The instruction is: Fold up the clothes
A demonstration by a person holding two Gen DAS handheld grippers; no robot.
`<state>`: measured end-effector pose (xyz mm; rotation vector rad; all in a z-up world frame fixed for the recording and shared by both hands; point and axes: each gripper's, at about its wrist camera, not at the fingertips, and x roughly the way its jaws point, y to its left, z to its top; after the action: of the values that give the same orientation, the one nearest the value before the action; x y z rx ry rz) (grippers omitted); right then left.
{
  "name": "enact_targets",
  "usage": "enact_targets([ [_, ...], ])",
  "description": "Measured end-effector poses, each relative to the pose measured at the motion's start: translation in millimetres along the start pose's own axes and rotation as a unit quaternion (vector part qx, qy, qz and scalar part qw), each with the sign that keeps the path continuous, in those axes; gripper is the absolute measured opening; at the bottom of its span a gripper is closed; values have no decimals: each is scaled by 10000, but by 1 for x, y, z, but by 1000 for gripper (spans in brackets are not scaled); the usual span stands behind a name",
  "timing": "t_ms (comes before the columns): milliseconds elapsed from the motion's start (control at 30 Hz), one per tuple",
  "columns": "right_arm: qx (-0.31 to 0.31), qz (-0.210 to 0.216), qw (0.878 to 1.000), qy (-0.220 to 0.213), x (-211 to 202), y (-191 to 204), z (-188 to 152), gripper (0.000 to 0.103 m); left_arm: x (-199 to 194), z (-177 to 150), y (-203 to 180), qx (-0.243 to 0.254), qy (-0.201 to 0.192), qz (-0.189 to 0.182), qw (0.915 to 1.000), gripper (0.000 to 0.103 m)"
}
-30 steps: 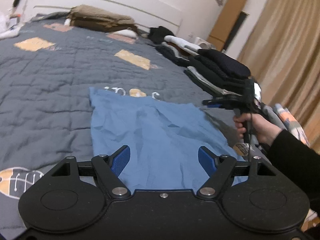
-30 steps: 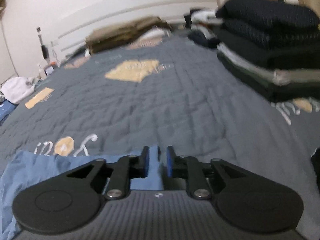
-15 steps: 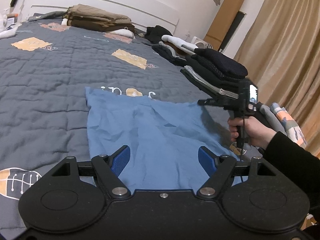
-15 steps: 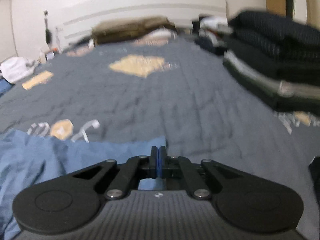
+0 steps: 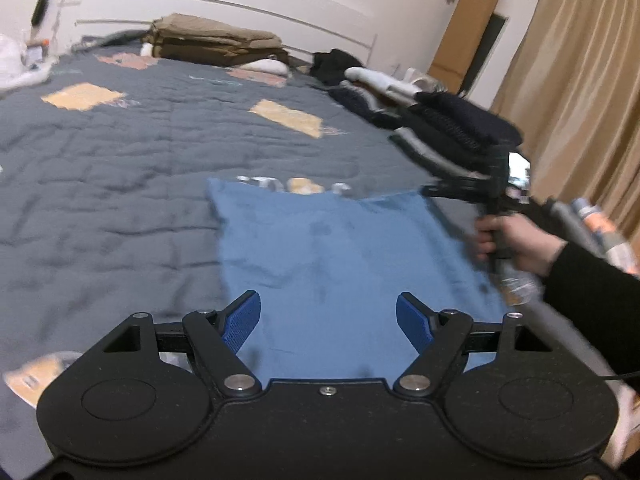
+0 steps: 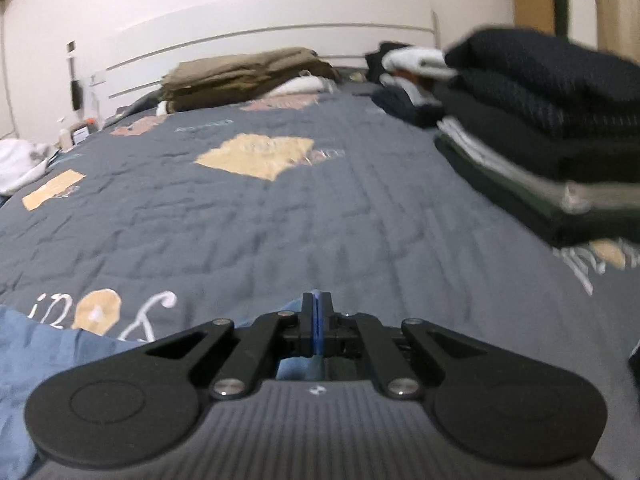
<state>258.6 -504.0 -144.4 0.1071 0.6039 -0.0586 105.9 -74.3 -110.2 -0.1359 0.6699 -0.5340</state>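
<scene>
The blue garment (image 5: 332,256) is lying spread on the grey quilt (image 5: 120,168), directly ahead of and below my left gripper (image 5: 328,320). Its near edge is running under that gripper's black body, so the cloth is filling the whole gap between the two blue pads (image 5: 240,322). I am holding those jaws wide apart over the cloth; nothing is pinched between them, and I cannot tell whether the pads are brushing the fabric or hovering just above it.

My right gripper (image 6: 317,322) is sitting at the garment's far right corner. In the left wrist view I am seeing it reach in from the right, held in my right hand (image 5: 516,240), with a black sleeve (image 5: 588,280) behind it, its tips meeting the corner of the blue cloth. In its own view the jaws are pressed fully together, and a sliver of blue fabric (image 6: 298,368) is showing at and just under the closed tips, so it appears to be pinching the garment's edge there. The rest of the cloth is trailing off to the lower left of that view.

A stack of folded dark clothes (image 6: 552,128) is resting on the quilt to the right, well apart from the blue garment, and a pile of folded tan clothes (image 5: 216,42) is lying near the headboard (image 6: 272,28).
</scene>
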Motion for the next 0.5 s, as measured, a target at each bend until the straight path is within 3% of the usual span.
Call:
enact_targets([
  [167, 51, 26, 9999, 99, -1, -11, -9, 0, 41, 45, 18, 421, -141, 327, 9985, 74],
  [400, 83, 80, 9997, 233, 4, -13, -15, 0, 132, 66, 25, 893, 342, 913, 9912, 67],
  [500, 25, 96, 9996, 256, 7, -11, -16, 0, 160, 61, 27, 1064, 629, 1160, 9855, 42],
])
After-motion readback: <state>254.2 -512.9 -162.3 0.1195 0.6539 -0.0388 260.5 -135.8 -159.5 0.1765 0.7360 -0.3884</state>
